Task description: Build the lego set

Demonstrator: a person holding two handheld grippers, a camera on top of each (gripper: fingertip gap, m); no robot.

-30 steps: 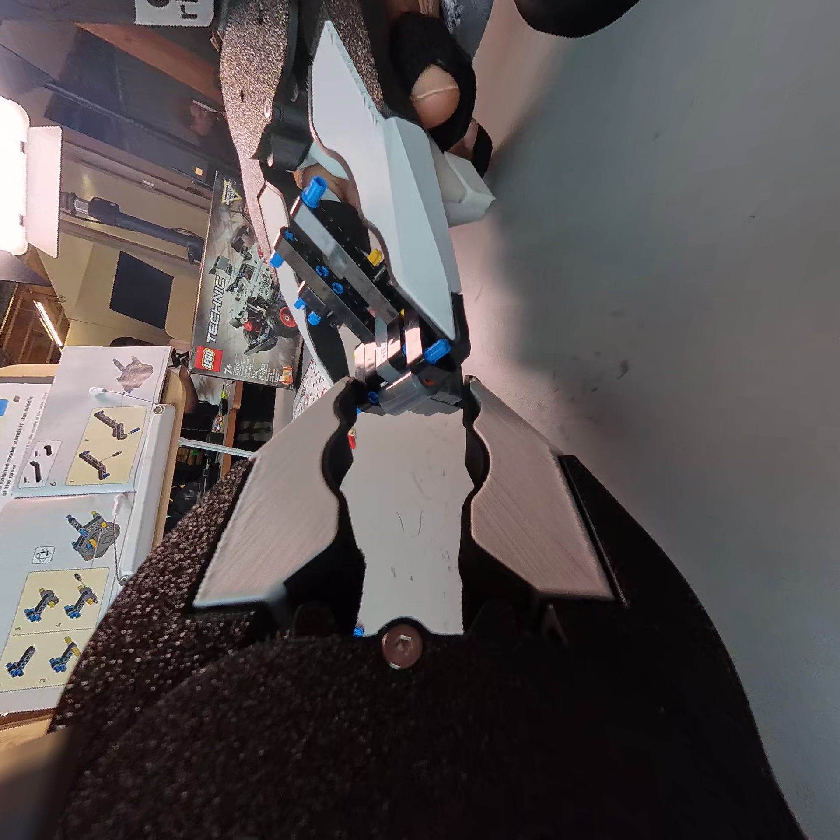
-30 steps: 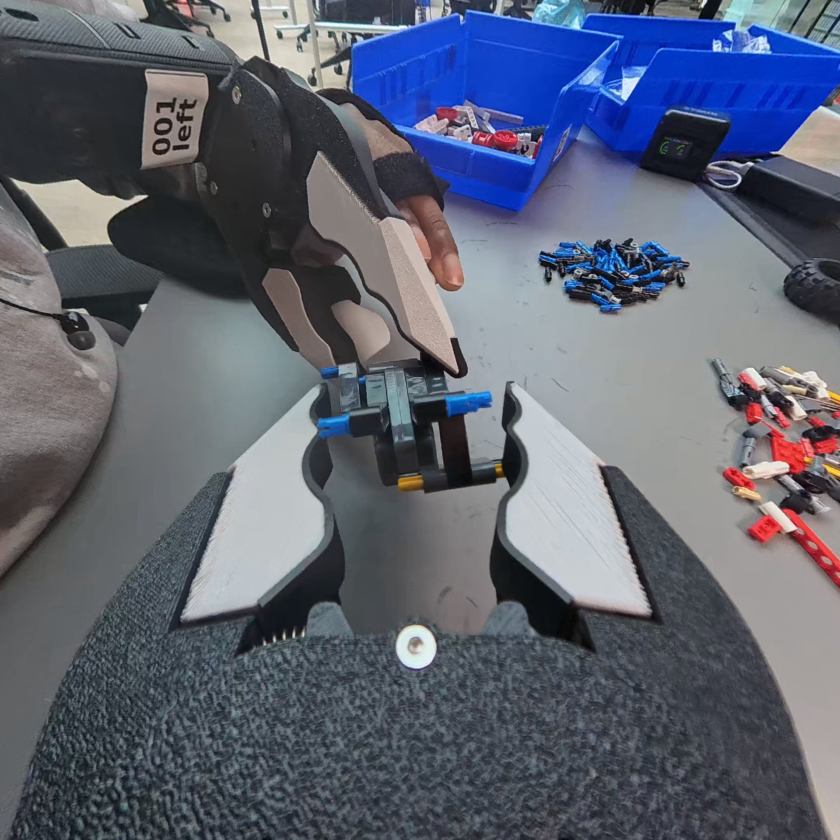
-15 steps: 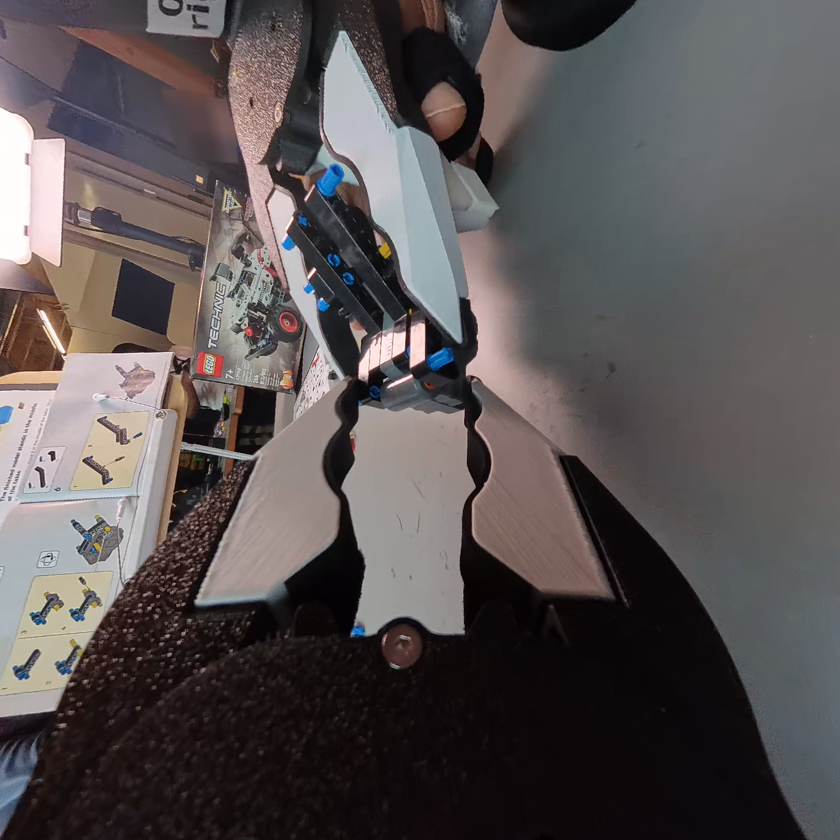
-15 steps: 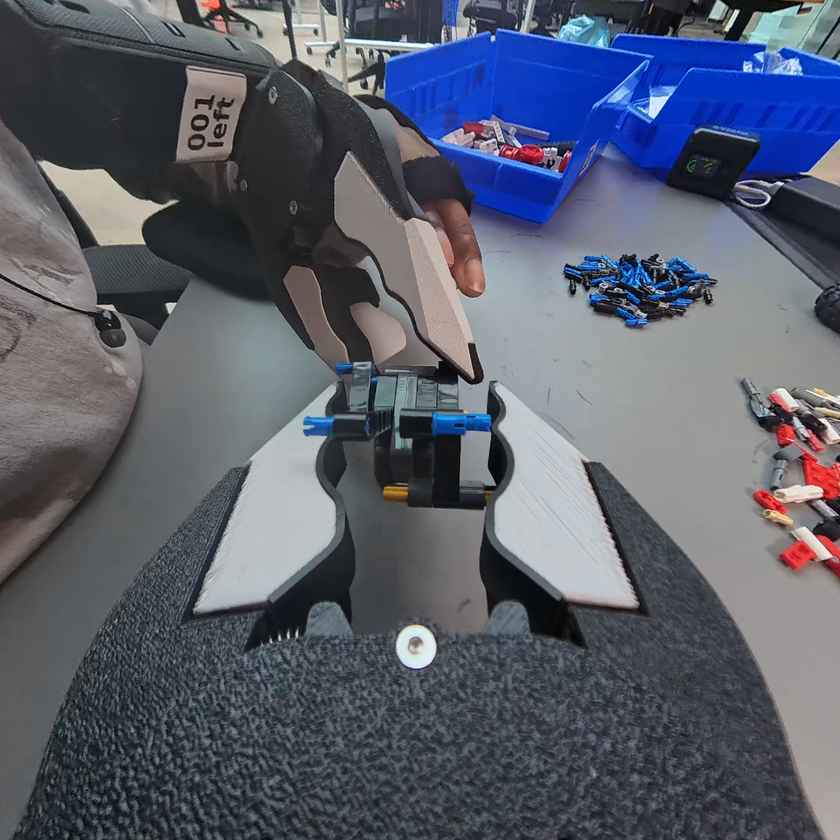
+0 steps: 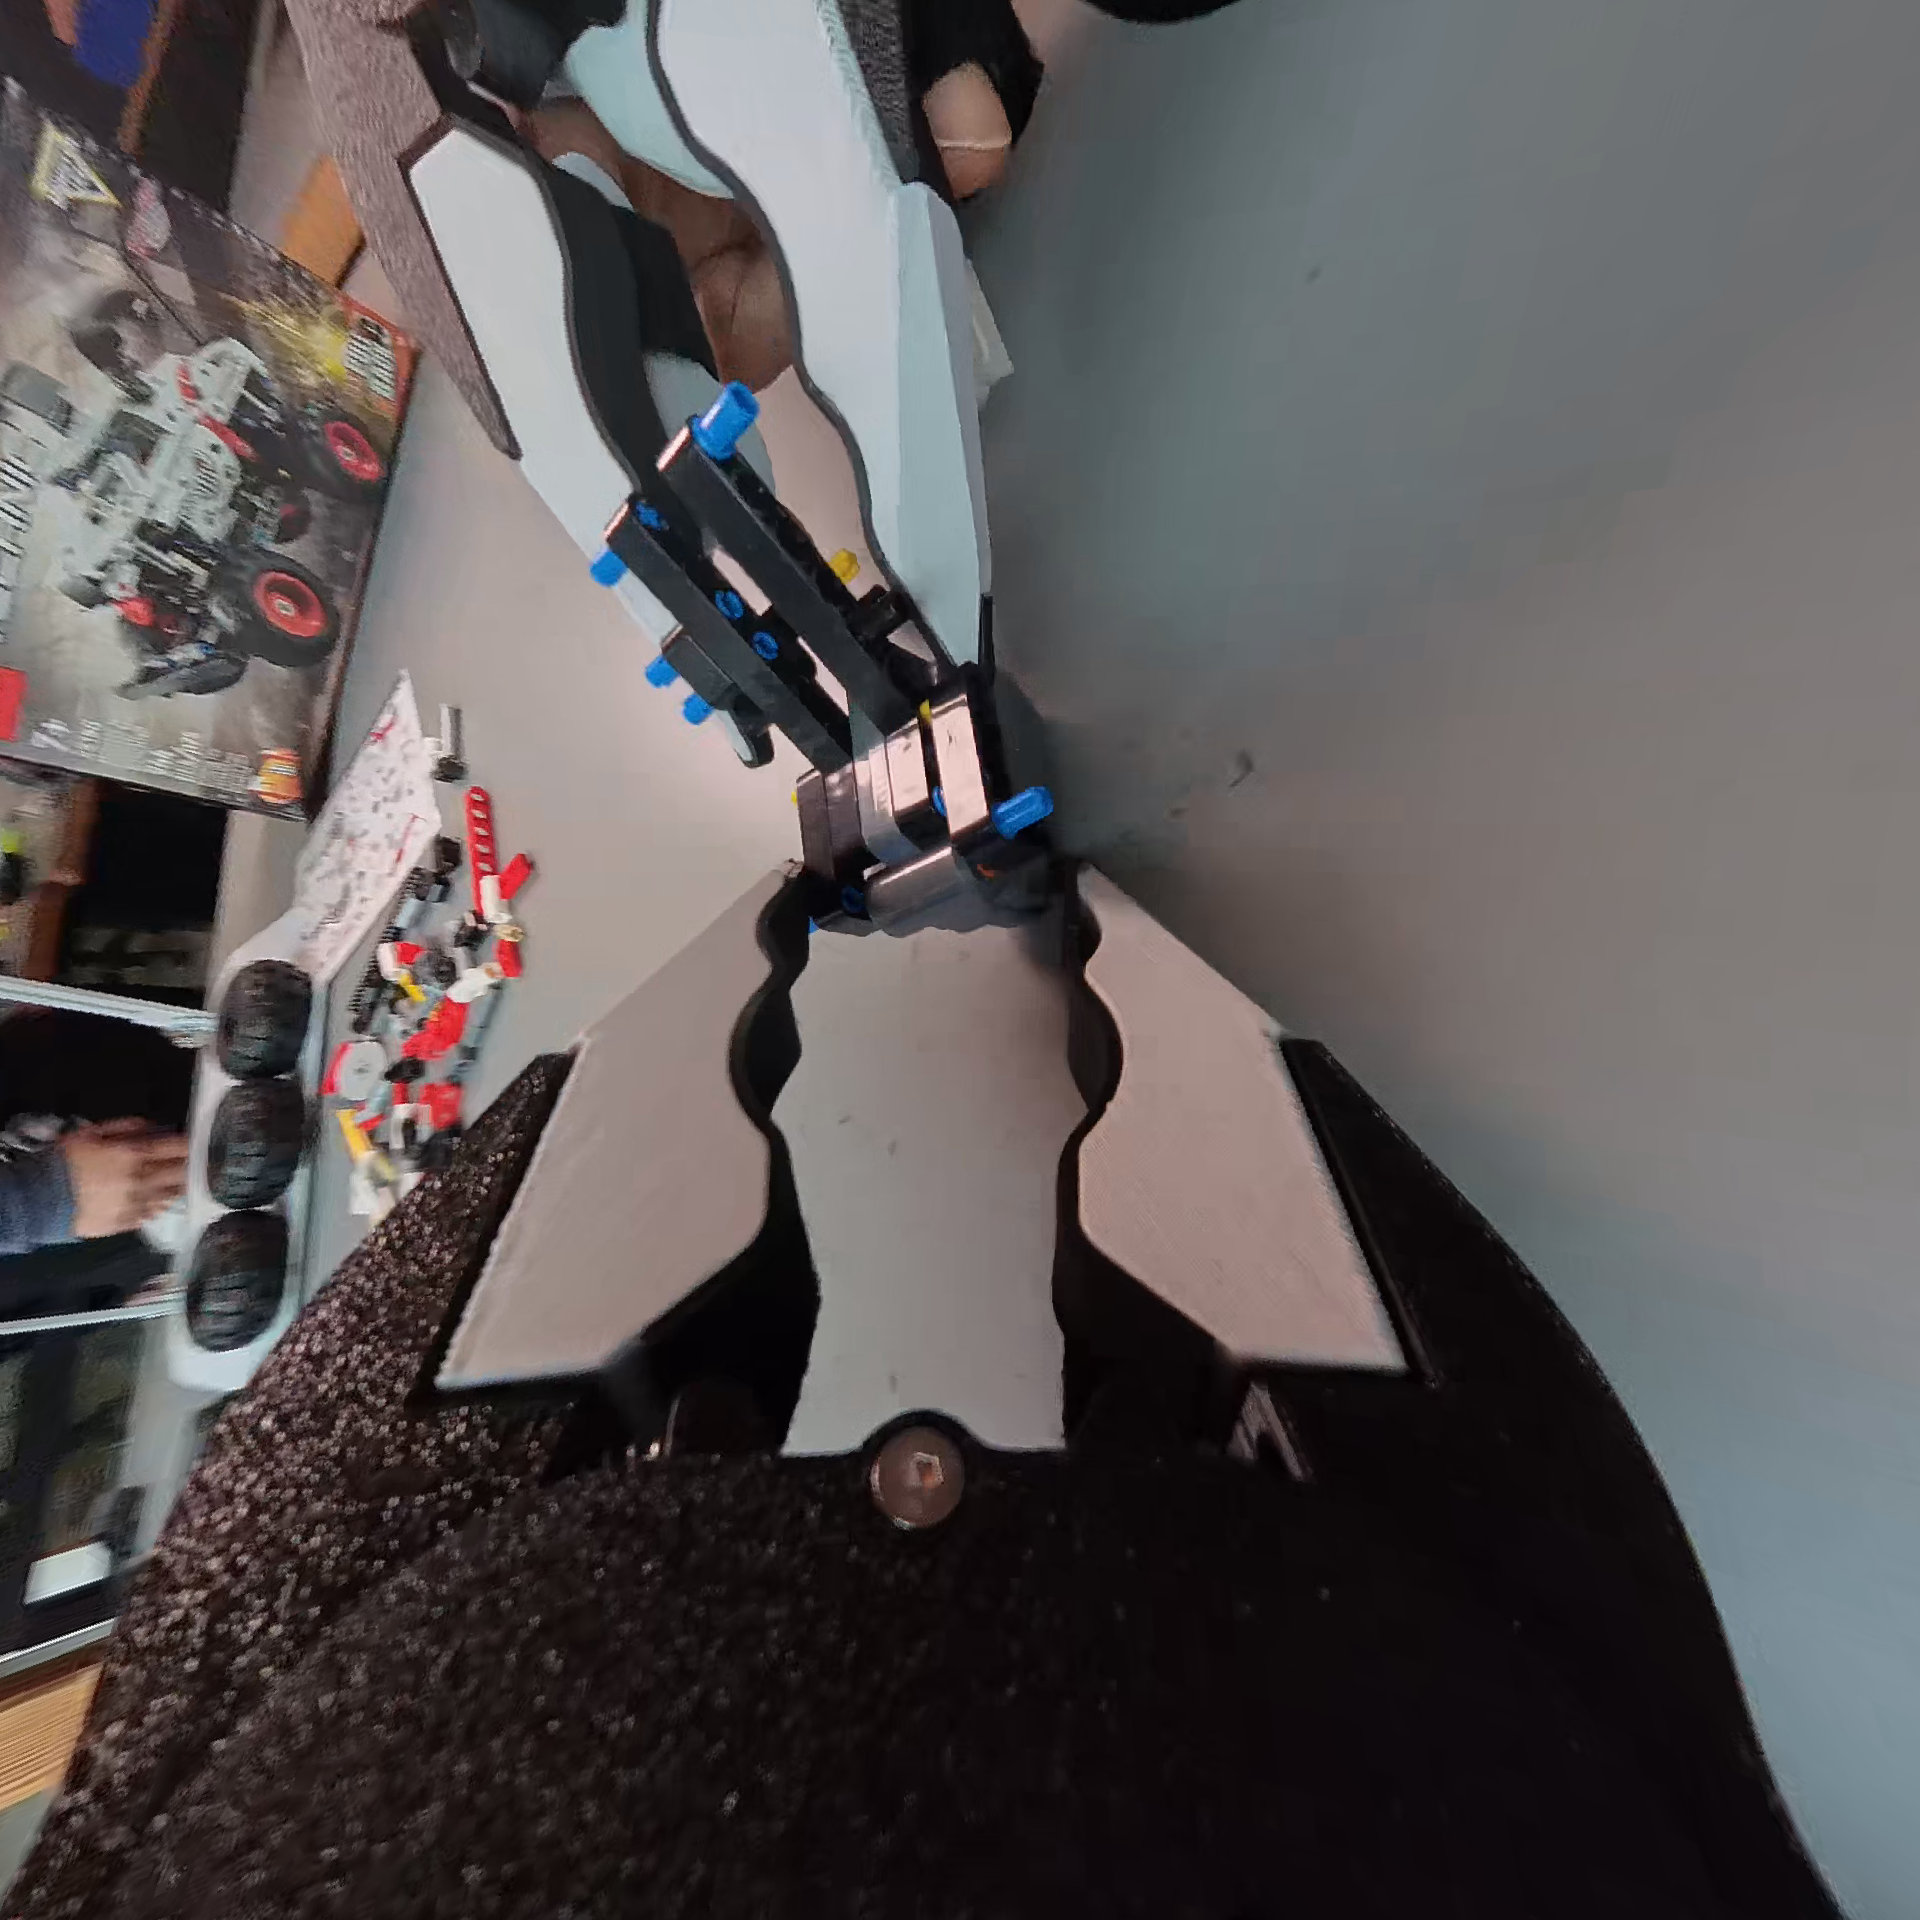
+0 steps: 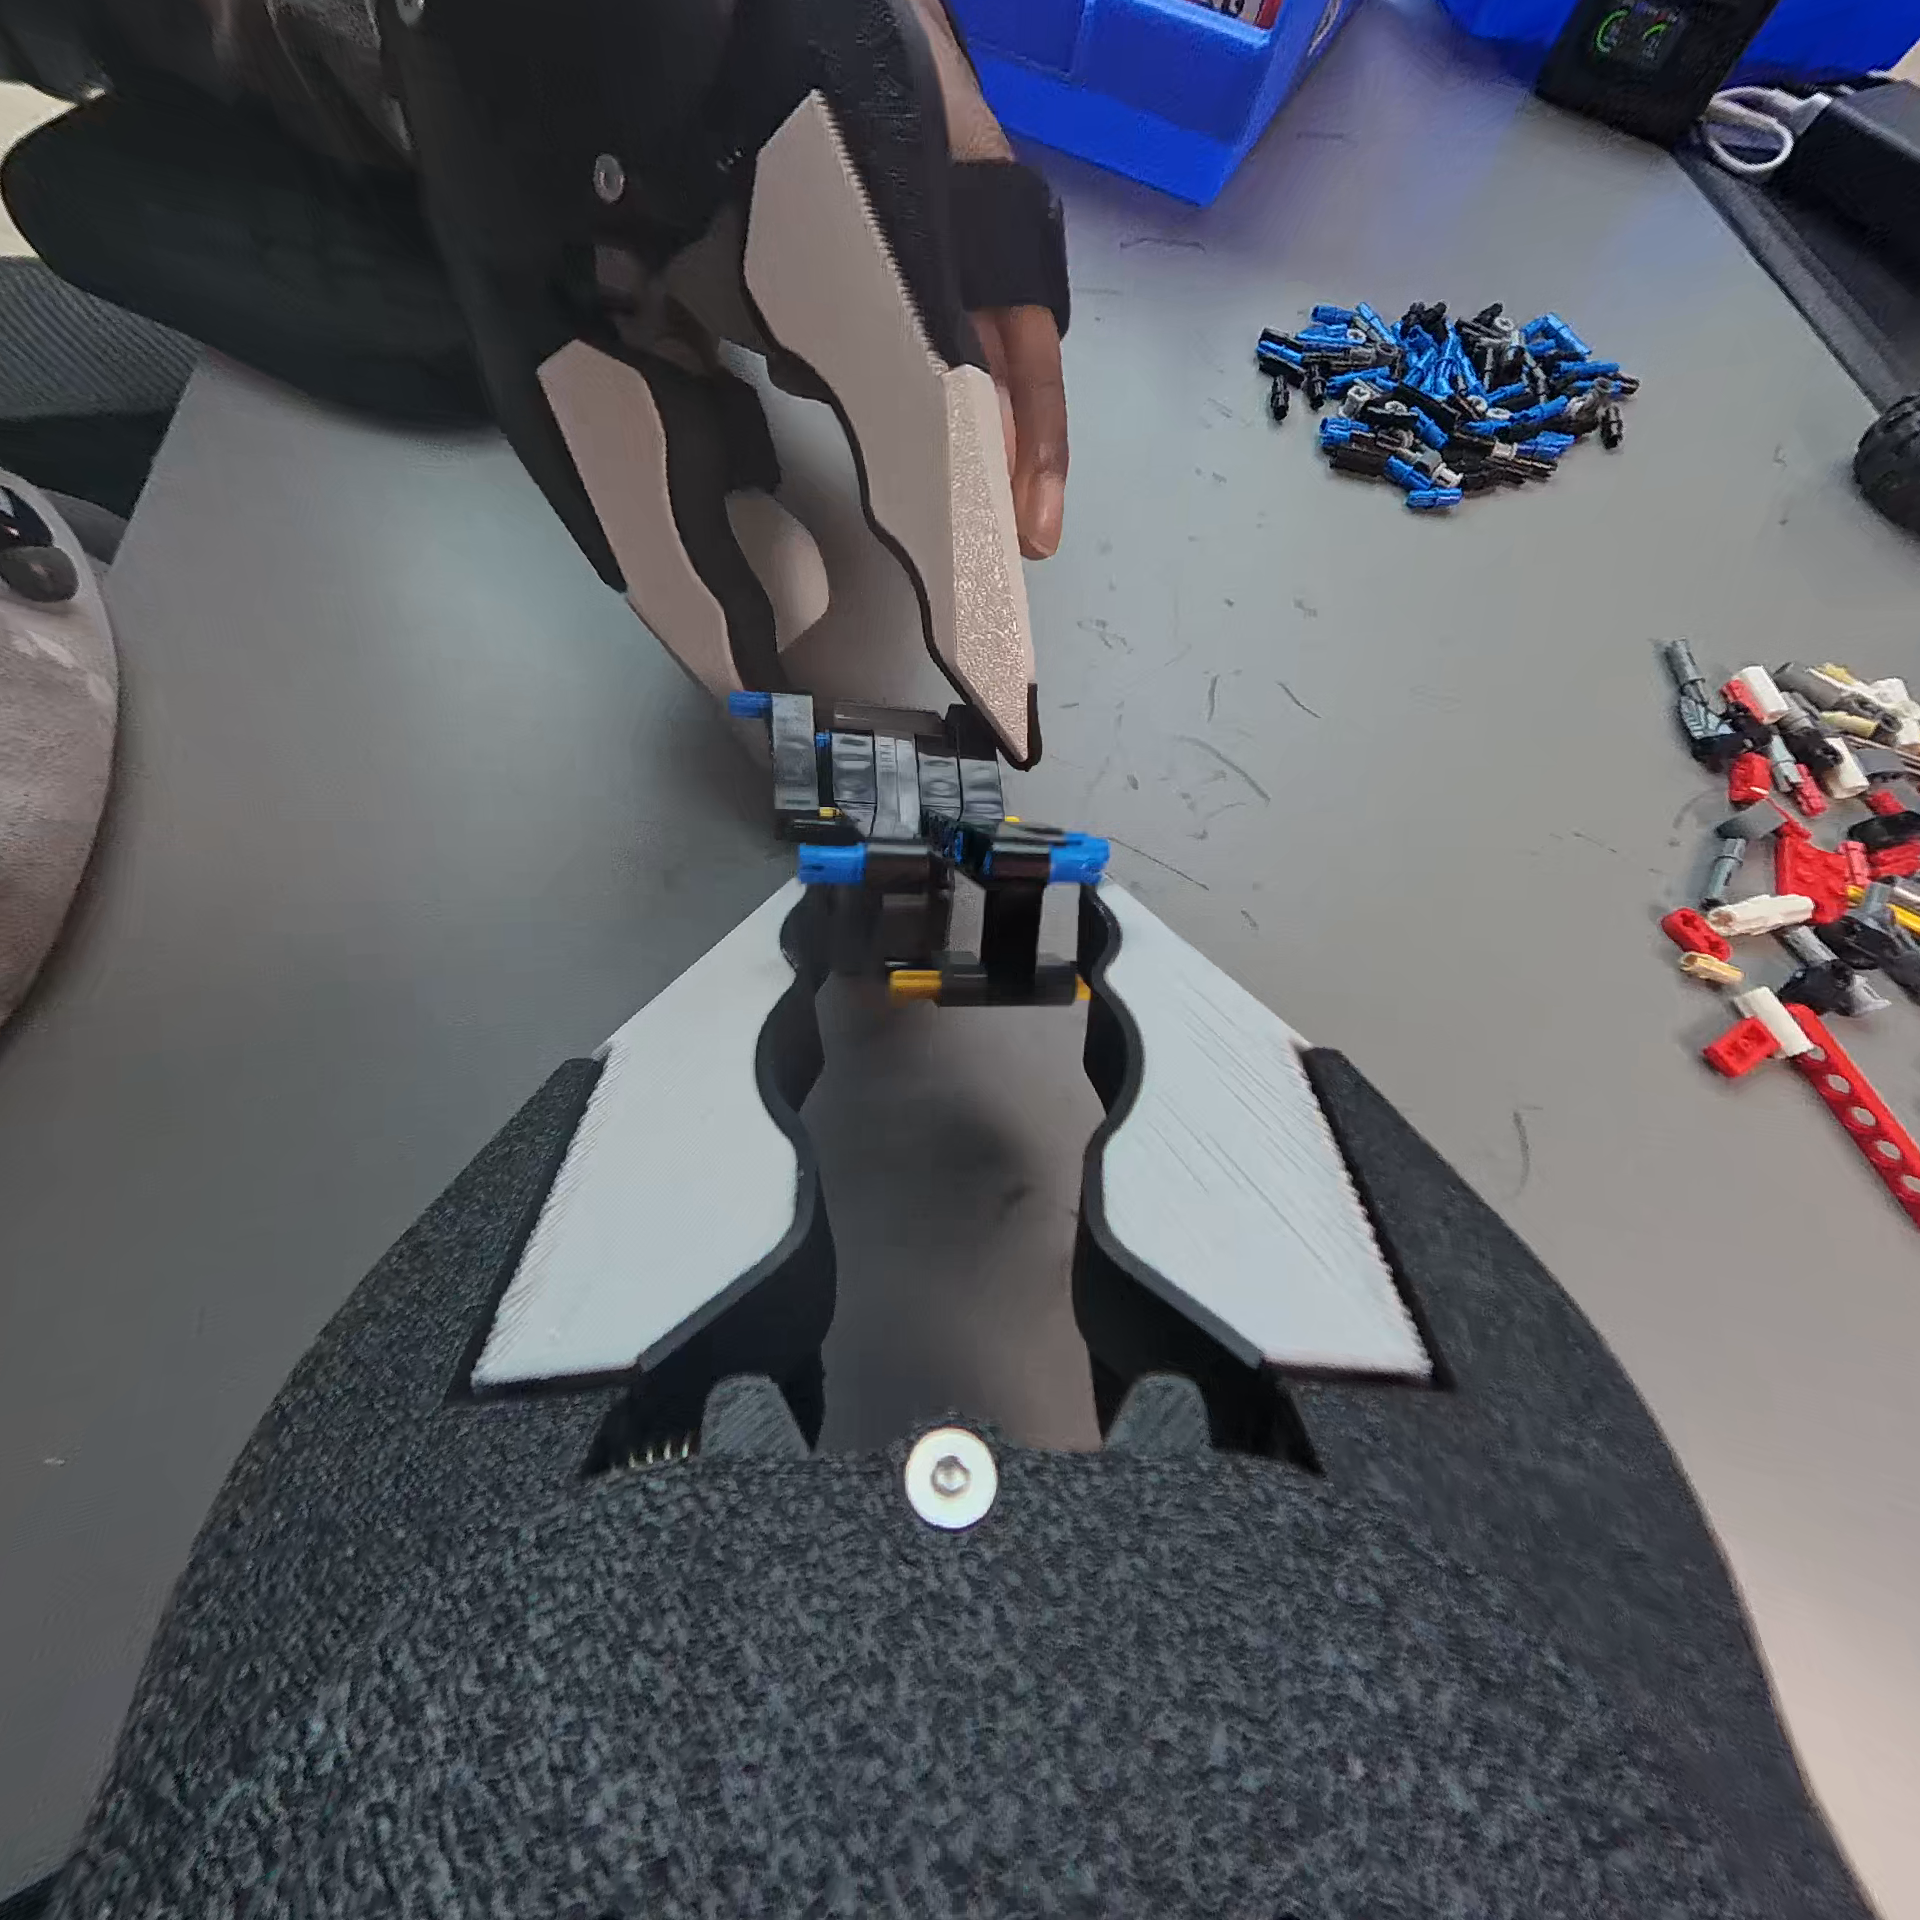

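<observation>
lego assembly (image 6: 914,831) pinched between both grippers, jaws partly open around its ends

Where the black assembly (image 6: 914,831) meets the fingers (image 6: 707,1122) of the right gripper (image 6: 948,935) is hidden by its own beams, so the grip cannot be confirmed. The blue bin (image 6: 1143,94) and a black tyre (image 6: 1891,473) are cut off by the picture edges. In the left wrist view, the set box (image 5: 177,540) is blurred and cropped, and the loose parts (image 5: 436,997) are too small to identify.
</observation>
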